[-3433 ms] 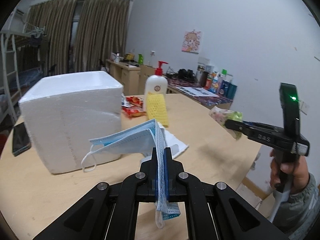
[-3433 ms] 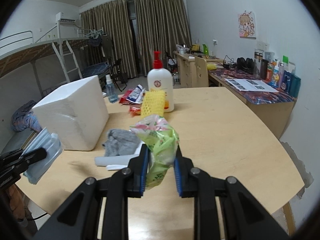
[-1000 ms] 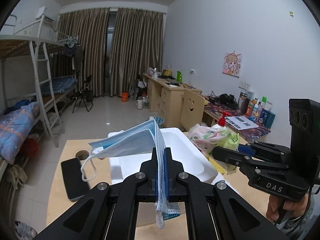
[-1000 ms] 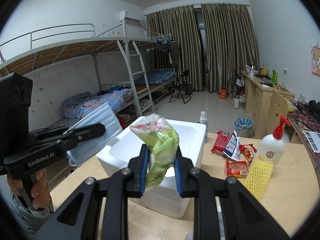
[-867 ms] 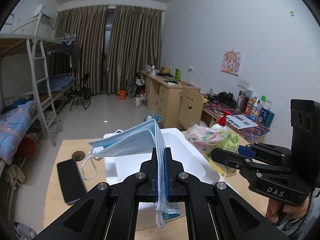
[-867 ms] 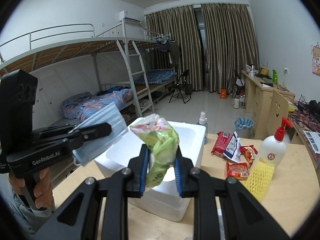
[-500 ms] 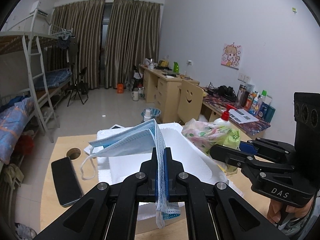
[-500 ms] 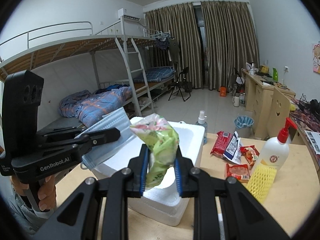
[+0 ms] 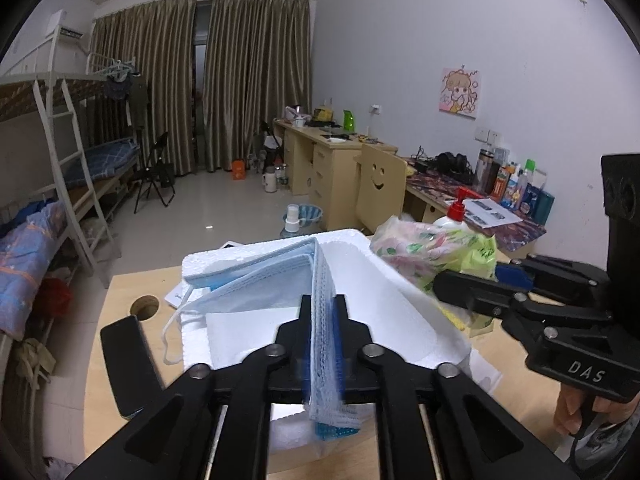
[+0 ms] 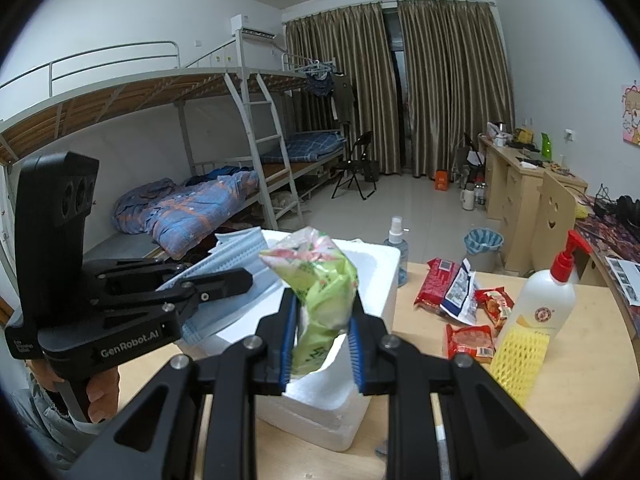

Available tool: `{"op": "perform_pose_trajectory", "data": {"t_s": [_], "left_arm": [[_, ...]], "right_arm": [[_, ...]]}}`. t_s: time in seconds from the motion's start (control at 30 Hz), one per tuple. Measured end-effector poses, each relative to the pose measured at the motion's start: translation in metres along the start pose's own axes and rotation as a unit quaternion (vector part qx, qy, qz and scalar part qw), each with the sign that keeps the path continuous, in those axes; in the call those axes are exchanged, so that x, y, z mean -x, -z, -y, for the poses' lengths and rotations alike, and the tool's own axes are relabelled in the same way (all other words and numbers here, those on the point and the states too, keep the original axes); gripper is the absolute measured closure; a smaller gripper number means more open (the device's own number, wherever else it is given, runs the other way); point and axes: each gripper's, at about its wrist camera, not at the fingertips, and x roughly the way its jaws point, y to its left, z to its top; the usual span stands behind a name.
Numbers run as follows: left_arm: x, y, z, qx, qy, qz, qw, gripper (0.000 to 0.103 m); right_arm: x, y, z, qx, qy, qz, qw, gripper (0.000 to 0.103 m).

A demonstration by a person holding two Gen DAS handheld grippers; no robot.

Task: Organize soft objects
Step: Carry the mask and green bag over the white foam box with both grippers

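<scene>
Foam box on table, open top up. Your left gripper above box, masks between its jaws. Your right gripper beside it, to right, bag between jaws, over box. Phone on table left of box. Right of box: snack packets, pump bottle, net sleeve before bottle. Spray bottle behind box.

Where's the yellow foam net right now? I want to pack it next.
In the right wrist view, the yellow foam net stands on the table at the right, against the pump bottle, beside the red snack packets.
</scene>
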Motion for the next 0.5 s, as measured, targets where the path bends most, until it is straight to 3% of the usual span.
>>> {"op": "perform_pose_trajectory", "data": {"t_s": [0.03, 0.1, 0.3, 0.43, 0.5], "left_arm": [[-0.001, 0.000, 0.000, -0.002, -0.001, -0.001, 1.0000, 0.053], [-0.002, 0.000, 0.001, -0.004, -0.011, 0.000, 0.9999, 0.029], [0.012, 0.001, -0.005, 0.002, -0.028, 0.030, 0.9992, 0.024], [0.026, 0.006, -0.013, 0.008, -0.043, 0.048, 0.9979, 0.007], [0.036, 0.009, -0.015, 0.010, -0.055, 0.066, 0.9962, 0.005]], "right_arm": [[0.000, 0.000, 0.000, 0.001, 0.001, 0.000, 1.000, 0.075], [0.001, 0.000, -0.002, 0.000, 0.002, 0.002, 1.000, 0.075], [0.000, 0.000, -0.004, 0.000, 0.005, 0.001, 1.000, 0.075], [-0.002, -0.001, -0.008, 0.004, 0.003, 0.000, 1.000, 0.076], [-0.007, -0.002, -0.012, 0.007, 0.002, -0.004, 1.000, 0.075]]}}
